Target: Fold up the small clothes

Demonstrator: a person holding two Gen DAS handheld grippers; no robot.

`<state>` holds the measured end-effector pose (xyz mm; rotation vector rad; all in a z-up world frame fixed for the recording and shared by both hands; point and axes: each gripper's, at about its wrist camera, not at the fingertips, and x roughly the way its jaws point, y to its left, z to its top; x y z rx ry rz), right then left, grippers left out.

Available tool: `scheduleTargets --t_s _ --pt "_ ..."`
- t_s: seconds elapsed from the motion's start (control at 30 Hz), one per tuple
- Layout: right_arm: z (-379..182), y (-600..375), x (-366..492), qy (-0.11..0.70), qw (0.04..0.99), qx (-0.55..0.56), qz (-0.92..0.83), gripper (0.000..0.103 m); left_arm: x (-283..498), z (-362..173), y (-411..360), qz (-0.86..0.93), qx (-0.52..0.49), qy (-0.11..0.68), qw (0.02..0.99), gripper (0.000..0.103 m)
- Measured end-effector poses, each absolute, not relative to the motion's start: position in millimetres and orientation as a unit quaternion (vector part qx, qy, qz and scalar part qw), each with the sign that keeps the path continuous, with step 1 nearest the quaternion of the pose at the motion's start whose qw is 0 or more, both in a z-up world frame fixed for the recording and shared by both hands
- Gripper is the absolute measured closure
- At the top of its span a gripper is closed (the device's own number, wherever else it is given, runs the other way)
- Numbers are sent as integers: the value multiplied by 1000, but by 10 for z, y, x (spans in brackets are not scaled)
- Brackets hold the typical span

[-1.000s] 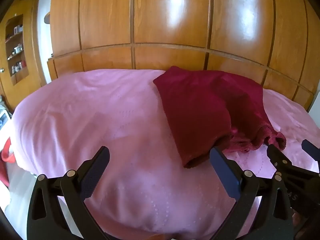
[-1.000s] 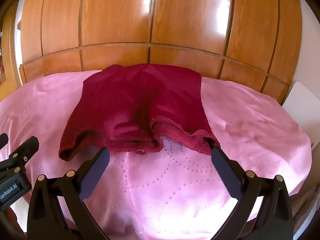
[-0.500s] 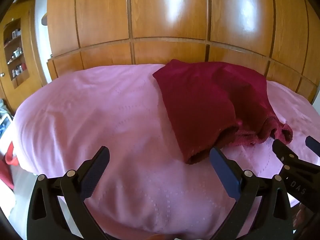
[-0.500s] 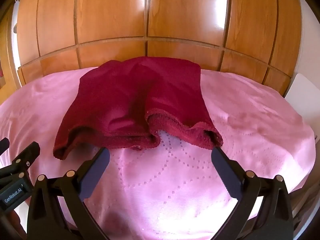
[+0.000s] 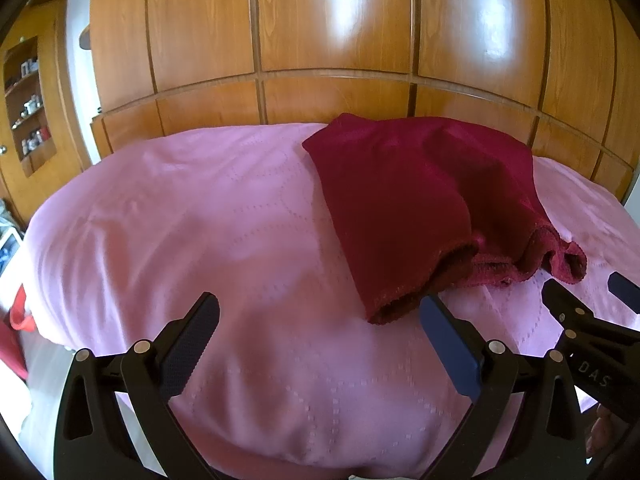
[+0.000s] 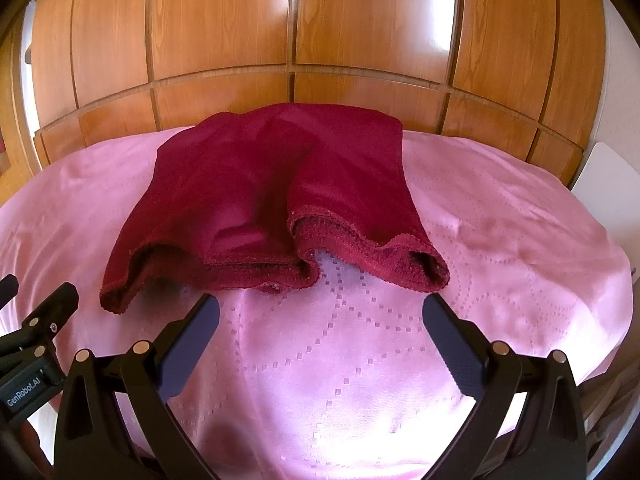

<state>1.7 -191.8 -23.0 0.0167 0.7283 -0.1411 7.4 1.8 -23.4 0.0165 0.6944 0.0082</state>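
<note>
A small dark red garment lies flat on the pink bedspread, its two open hems toward me. In the left wrist view the garment lies at the right, its near hem corner just beyond my right finger. My left gripper is open and empty, above the bedspread, left of the garment. My right gripper is open and empty, just short of the garment's hems. Each gripper shows at the edge of the other's view.
A wooden panelled wardrobe stands behind the bed. Wooden shelves with small items are at the far left. A white object sits past the bed's right edge. Something red hangs at the bed's left.
Both grippers have moved a little forward toward the garment and tilted down slightly. The garment has not moved. Both stay open.
</note>
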Motion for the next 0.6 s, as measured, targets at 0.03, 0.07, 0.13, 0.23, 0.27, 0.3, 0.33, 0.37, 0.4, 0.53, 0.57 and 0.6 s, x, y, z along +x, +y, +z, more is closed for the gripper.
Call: scheduleTargets --t_s 0.03,0.07,0.13,0.23,0.27,0.3,0.33,0.37,0.4,0.53,0.57,0.6 --pt "-234 -1922 18 356 932 9 -69 2 77 -232 3 6 10 341 940 4" --pt "-238 -1925 20 356 932 10 -69 2 81 -230 2 10 11 341 940 4" --pt "-244 -1929 20 357 931 12 -69 2 84 -223 24 5 0 350 937 4" --pt "-256 -1919 17 359 931 11 -69 2 89 -198 51 15 0 346 938 4" --pt "-257 -1916 16 359 931 11 -68 2 81 -191 59 18 1 344 939 4" --pt "-258 -1915 14 359 931 11 -68 2 80 -182 60 21 3 342 939 4" --pt "-259 -1916 12 359 931 11 -68 2 77 -176 59 23 4 341 940 4" --pt "-261 -1914 10 360 931 10 -68 2 67 -173 60 23 5 340 940 4" --pt "-260 -1916 8 360 930 10 -68 2 60 -170 64 24 5 339 941 4" --pt "-259 -1911 8 360 930 9 -68 2 68 -156 53 26 7 338 941 4" --pt "-258 -1908 7 360 930 9 -68 2 72 -156 47 26 7 338 941 4" --pt "-257 -1909 2 359 931 9 -68 2 71 -154 45 27 8 338 941 4"
